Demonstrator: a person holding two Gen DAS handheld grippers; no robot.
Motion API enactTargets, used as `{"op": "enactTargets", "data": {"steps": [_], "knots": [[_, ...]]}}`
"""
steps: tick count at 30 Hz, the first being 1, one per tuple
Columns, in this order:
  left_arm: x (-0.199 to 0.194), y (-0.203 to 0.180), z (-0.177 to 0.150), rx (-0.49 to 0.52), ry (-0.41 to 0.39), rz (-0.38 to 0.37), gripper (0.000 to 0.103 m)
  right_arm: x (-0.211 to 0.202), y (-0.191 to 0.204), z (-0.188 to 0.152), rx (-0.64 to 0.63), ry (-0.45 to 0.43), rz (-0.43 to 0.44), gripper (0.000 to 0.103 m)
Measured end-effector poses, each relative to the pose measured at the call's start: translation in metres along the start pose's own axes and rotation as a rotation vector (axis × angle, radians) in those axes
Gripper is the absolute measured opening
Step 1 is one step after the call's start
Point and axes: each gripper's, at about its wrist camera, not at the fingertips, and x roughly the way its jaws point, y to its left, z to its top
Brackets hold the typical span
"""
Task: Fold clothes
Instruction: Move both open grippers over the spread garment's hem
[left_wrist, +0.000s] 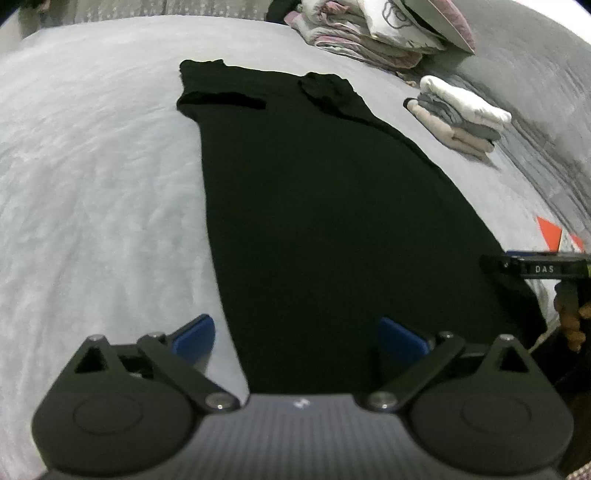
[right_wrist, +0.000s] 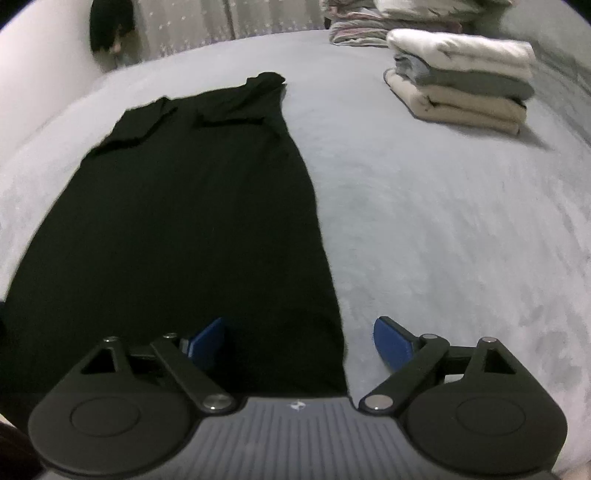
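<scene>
A long black garment lies flat on the grey bed, its sleeves folded in at the far end. My left gripper is open over the near left corner of the hem, with one blue pad over the bedspread and the other over the cloth. In the right wrist view the same black garment stretches away, and my right gripper stands open astride its near right edge. Neither gripper's pads press on the cloth. At the right edge of the left wrist view, part of the right gripper's body shows.
A stack of folded clothes, white over grey over beige, sits at the far right of the grey bedspread. Behind it lies a pile of bedding. A dark object hangs by the far wall.
</scene>
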Motion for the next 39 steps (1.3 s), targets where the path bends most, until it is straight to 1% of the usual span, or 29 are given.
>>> {"op": "enactTargets", "data": {"steps": [3, 5, 10, 14, 18, 19, 21, 24, 26, 27, 28, 29, 30, 32, 35, 39], "knots": [[0.001, -0.004, -0.003, 0.024, -0.001, 0.008, 0.101, 0.0, 0.001, -0.002, -0.017, -0.002, -0.003, 0.091], [0.001, -0.005, -0.003, 0.028, 0.002, 0.0, 0.101, -0.002, -0.001, -0.003, -0.013, 0.001, 0.006, 0.091], [-0.006, -0.005, -0.009, 0.005, 0.018, -0.05, 0.101, -0.009, -0.007, -0.009, -0.012, 0.013, 0.035, 0.09], [-0.013, -0.007, -0.016, -0.039, 0.05, -0.108, 0.101, -0.016, -0.017, -0.009, 0.041, 0.034, 0.067, 0.088], [-0.02, -0.007, -0.026, -0.083, 0.065, -0.149, 0.101, -0.023, -0.026, -0.011, 0.119, 0.055, 0.08, 0.076], [-0.022, -0.006, -0.028, -0.098, 0.067, -0.158, 0.101, -0.026, -0.026, -0.012, 0.123, 0.059, 0.089, 0.073], [-0.026, -0.002, -0.032, -0.14, 0.073, -0.187, 0.1, -0.032, -0.03, -0.015, 0.145, 0.063, 0.121, 0.07], [-0.031, 0.012, -0.039, -0.231, 0.08, -0.246, 0.092, -0.039, -0.041, -0.023, 0.216, 0.063, 0.181, 0.067], [-0.031, 0.024, -0.046, -0.297, 0.075, -0.282, 0.084, -0.042, -0.051, -0.029, 0.27, 0.061, 0.225, 0.064], [-0.031, 0.031, -0.048, -0.328, 0.068, -0.3, 0.081, -0.043, -0.055, -0.031, 0.294, 0.059, 0.242, 0.061], [-0.03, 0.039, -0.052, -0.369, 0.059, -0.322, 0.076, -0.043, -0.06, -0.034, 0.313, 0.057, 0.255, 0.057], [-0.029, 0.047, -0.055, -0.414, 0.05, -0.344, 0.072, -0.044, -0.065, -0.038, 0.332, 0.055, 0.267, 0.055], [-0.028, 0.054, -0.058, -0.452, 0.045, -0.364, 0.07, -0.044, -0.07, -0.041, 0.355, 0.053, 0.281, 0.053], [-0.026, 0.065, -0.062, -0.513, 0.037, -0.396, 0.063, -0.047, -0.079, -0.046, 0.399, 0.052, 0.314, 0.052], [-0.023, 0.069, -0.065, -0.53, 0.041, -0.414, 0.063, -0.052, -0.085, -0.053, 0.428, 0.055, 0.346, 0.052], [-0.019, 0.069, -0.068, -0.523, 0.048, -0.422, 0.061, -0.059, -0.084, -0.06, 0.406, 0.055, 0.347, 0.052]]}}
